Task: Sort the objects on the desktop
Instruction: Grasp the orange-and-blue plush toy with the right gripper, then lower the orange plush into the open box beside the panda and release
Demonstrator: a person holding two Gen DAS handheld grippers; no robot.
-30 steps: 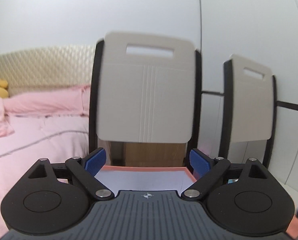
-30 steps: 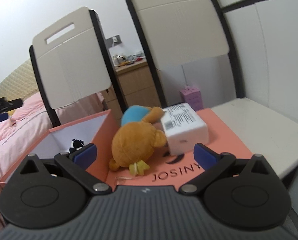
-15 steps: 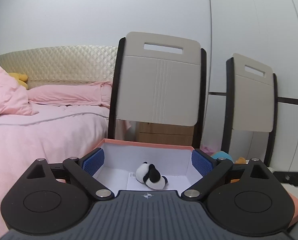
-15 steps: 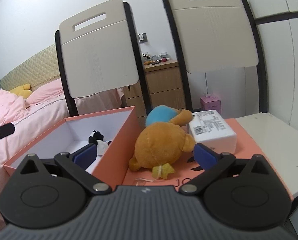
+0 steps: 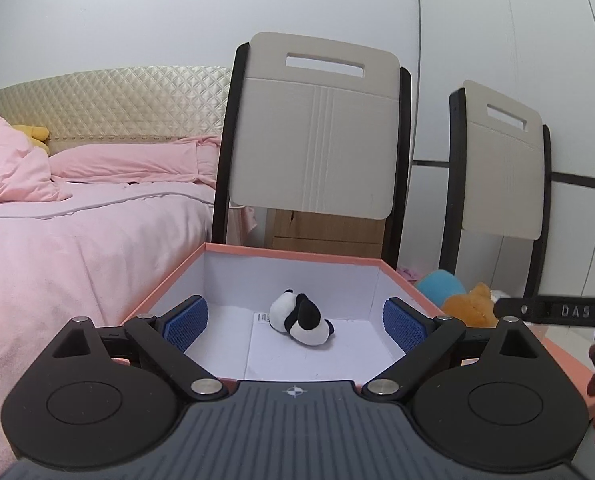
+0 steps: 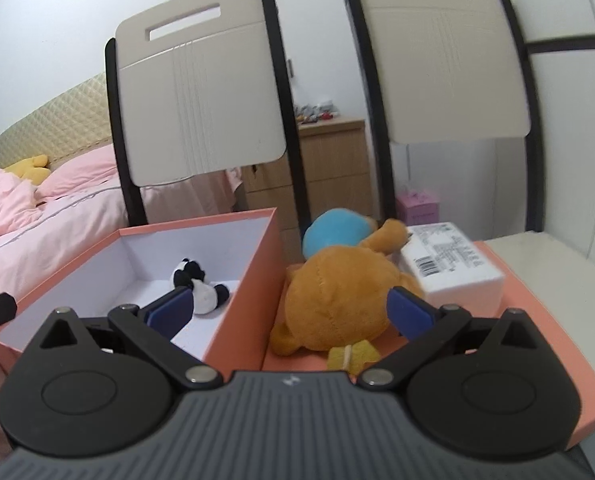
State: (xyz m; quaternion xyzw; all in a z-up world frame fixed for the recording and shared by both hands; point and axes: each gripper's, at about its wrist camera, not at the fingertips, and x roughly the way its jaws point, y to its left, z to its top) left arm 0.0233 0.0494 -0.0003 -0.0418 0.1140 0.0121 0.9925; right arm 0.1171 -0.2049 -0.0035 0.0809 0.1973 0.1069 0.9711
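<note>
Panda toy lies in the box ahead of the left gripper's spread, empty fingers.

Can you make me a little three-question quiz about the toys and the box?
1. True or false: the panda toy lies inside the orange box.
2. Which toy lies right in front of the right tool? A) orange plush bear B) panda toy C) yellow duck
3. Fill in: the white carton rests on the box ____, not in the box.

Key: 1 true; 2 A; 3 lid.
</note>
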